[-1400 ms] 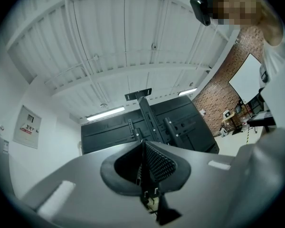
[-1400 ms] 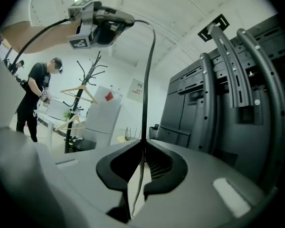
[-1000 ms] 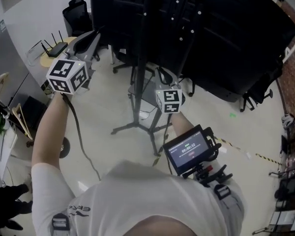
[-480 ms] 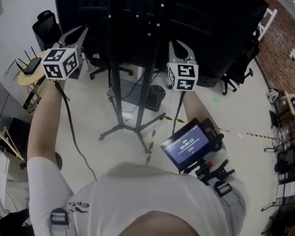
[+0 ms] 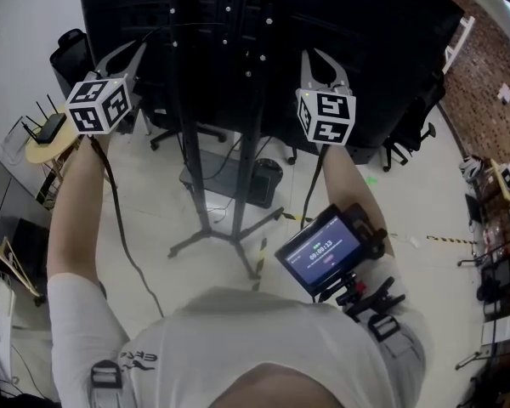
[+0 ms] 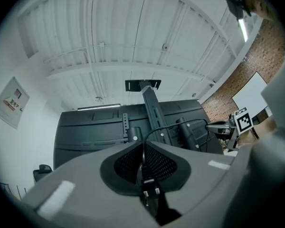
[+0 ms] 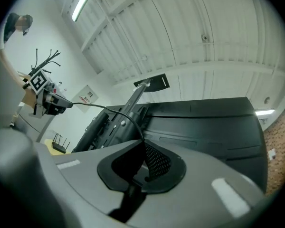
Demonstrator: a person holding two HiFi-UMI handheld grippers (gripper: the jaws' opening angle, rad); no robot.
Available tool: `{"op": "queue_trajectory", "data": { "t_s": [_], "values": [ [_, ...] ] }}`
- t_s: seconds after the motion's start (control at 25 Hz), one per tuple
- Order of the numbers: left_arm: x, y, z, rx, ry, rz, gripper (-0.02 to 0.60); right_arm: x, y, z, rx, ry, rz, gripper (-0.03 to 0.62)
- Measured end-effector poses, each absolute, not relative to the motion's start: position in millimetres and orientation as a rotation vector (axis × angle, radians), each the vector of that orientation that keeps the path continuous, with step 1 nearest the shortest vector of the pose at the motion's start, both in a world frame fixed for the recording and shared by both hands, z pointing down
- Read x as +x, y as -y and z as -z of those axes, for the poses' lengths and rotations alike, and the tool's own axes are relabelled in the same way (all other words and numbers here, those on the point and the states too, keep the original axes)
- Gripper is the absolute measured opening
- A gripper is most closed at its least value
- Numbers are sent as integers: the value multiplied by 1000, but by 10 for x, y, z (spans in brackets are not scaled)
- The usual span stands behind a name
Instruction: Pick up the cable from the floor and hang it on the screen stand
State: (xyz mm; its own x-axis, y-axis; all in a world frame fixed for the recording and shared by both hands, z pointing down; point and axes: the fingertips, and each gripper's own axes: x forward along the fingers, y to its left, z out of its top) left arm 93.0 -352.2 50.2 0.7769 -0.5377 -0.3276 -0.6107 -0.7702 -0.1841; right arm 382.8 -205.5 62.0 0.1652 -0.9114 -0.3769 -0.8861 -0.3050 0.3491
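Hanging step, likely: left gripper (image 5: 126, 56) clamps cable (image 6: 143, 156) near its plug; right gripper (image 5: 323, 63) jaws just closing on the cable; next, drape the span over screen stand (image 5: 191, 168).

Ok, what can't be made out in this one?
- Middle stretch of the cable: head view, lost against the black screen.
- Top of the screen stand: head view, cut off by the upper edge.
- Cable's hanging lower part: head view, hidden behind the person's shirt.
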Motion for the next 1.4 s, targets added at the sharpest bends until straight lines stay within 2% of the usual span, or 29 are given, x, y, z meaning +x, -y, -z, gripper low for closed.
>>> {"op": "queue_trajectory", "data": {
  "t_s": [0.2, 0.64, 1.4],
  "values": [
    [1258, 3937, -260, -2689, -851, -394, 28, 4090, 2347, -259, 2407, 1767, 863, 23],
    [1446, 4672, 126, -2709, -675, -490, 28, 4132, 2767, 52, 2505, 1466, 868, 23],
    [1949, 5215, 14, -2761, -587, -408, 28, 4344, 2938, 96, 2432, 1102, 761, 25]
  ]
}}
